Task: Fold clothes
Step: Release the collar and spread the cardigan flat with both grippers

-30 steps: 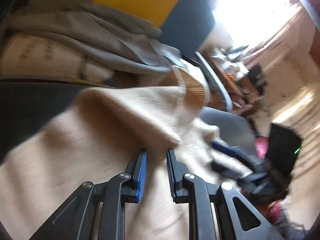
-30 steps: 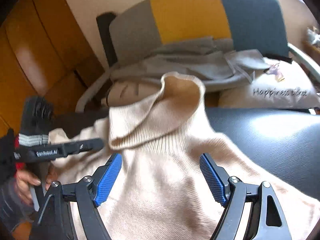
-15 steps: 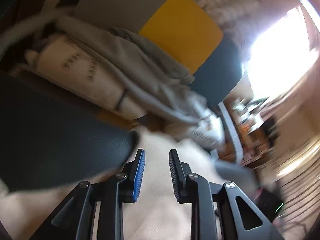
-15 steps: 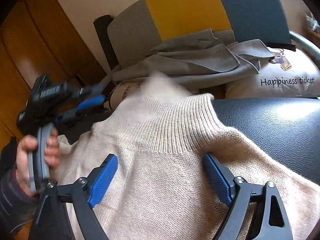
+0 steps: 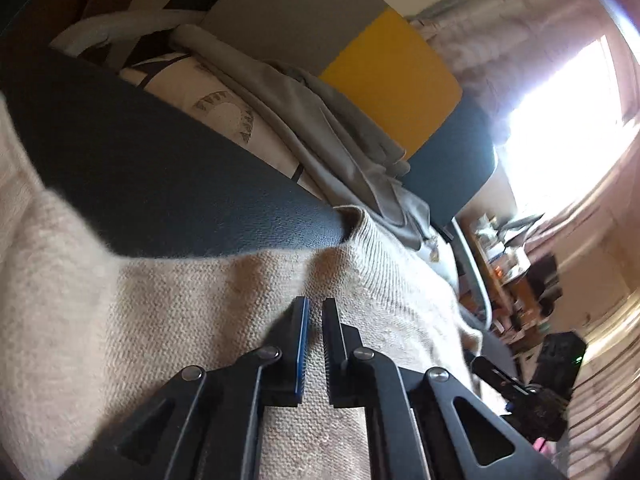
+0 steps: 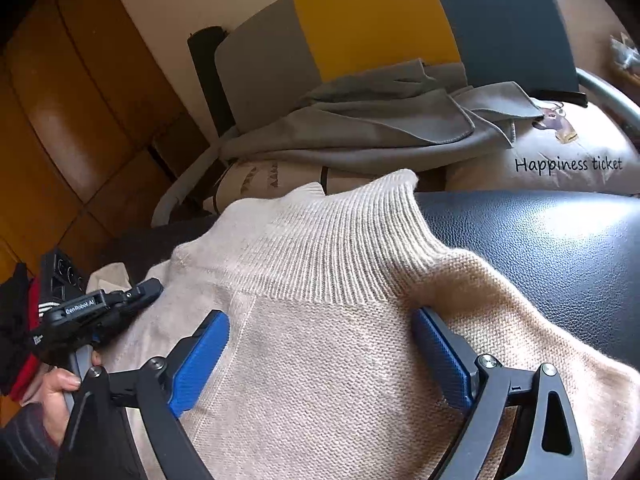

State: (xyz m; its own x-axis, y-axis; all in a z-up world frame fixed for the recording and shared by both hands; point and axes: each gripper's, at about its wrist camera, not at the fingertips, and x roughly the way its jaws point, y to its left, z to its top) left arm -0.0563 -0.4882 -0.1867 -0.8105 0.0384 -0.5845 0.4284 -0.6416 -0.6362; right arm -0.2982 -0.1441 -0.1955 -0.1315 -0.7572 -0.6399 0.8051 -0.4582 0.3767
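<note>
Cream sweater [image 6: 332, 320] lies spread over black padded surface [image 6: 560, 248], ribbed collar [image 6: 340, 248] pointing to 12 o'clock in right wrist view. No fold line visible in either view; judged early in task, garment laid out flat, sleeves and body yet to be folded. One side of sweater runs off frame at 7 o'clock, so full layout cannot be told

Open room: bare black surface at 2 to 3 o'clock of collar, free for drawing a sleeve across. At 12 o'clock collar tip reaches past far edge of surface, near grey garment [image 6: 360, 128] heaped on printed cushion [image 6: 560, 152] against colour-block chair back [image 6: 360, 28]; little slack there. Left wrist view shows sweater edge meeting black surface at 11 o'clock

Right gripper [image 6: 320, 356]: jaws wide apart and just been opening, straddling knit below collar, pads not pressing on it. Left gripper [image 5: 315, 312]: jaws just been closing, drawn nearly together, low over knit near shoulder; whether any knit is pinched between tips cannot be told. A hand [image 6: 60, 396] holds it at 8 o'clock in right wrist view
</note>
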